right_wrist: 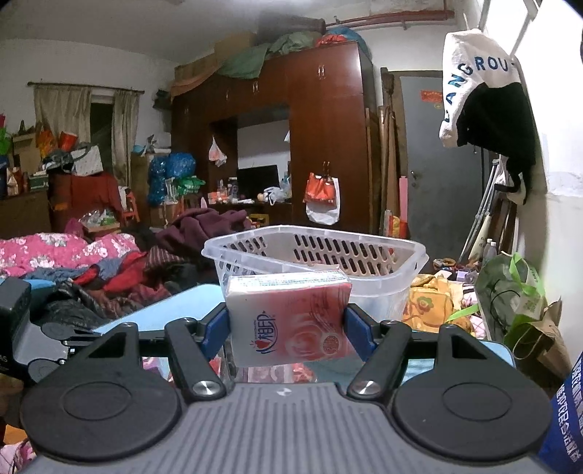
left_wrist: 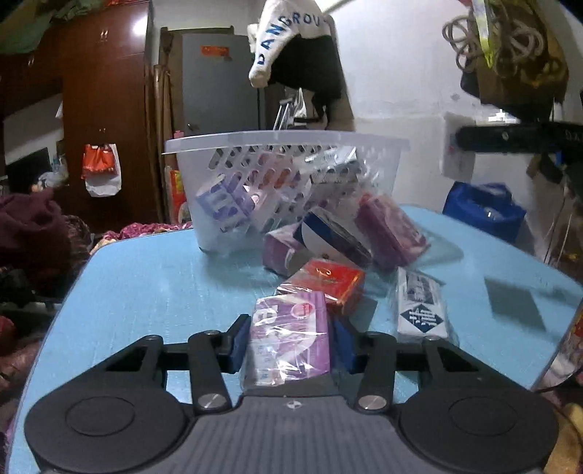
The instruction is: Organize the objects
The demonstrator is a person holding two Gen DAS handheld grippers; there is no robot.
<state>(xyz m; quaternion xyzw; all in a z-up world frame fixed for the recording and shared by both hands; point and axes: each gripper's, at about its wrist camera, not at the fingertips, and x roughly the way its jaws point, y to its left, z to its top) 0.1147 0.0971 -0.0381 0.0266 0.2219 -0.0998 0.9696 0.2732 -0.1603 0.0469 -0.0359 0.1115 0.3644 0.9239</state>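
Observation:
My left gripper (left_wrist: 289,341) is shut on a purple tissue pack (left_wrist: 288,328) in clear wrap, low over the blue table (left_wrist: 145,284). Just beyond it lie several wrapped packs: a red one (left_wrist: 328,280), a white and blue one (left_wrist: 419,306), a dark blue one (left_wrist: 328,237) and a magenta one (left_wrist: 390,233). Behind them stands a white perforated basket (left_wrist: 284,140) with packs inside. My right gripper (right_wrist: 288,328) is shut on a red and white tissue pack (right_wrist: 291,321), held upright in front of the basket (right_wrist: 364,237), below its rim.
A bed piled with clothes (right_wrist: 73,262) lies left of the table. Bags (right_wrist: 517,291) crowd its right side and a blue bag (left_wrist: 481,211) sits behind it. A white cloth bag (left_wrist: 288,32) hangs above the basket. A dark wardrobe (right_wrist: 320,127) stands far back.

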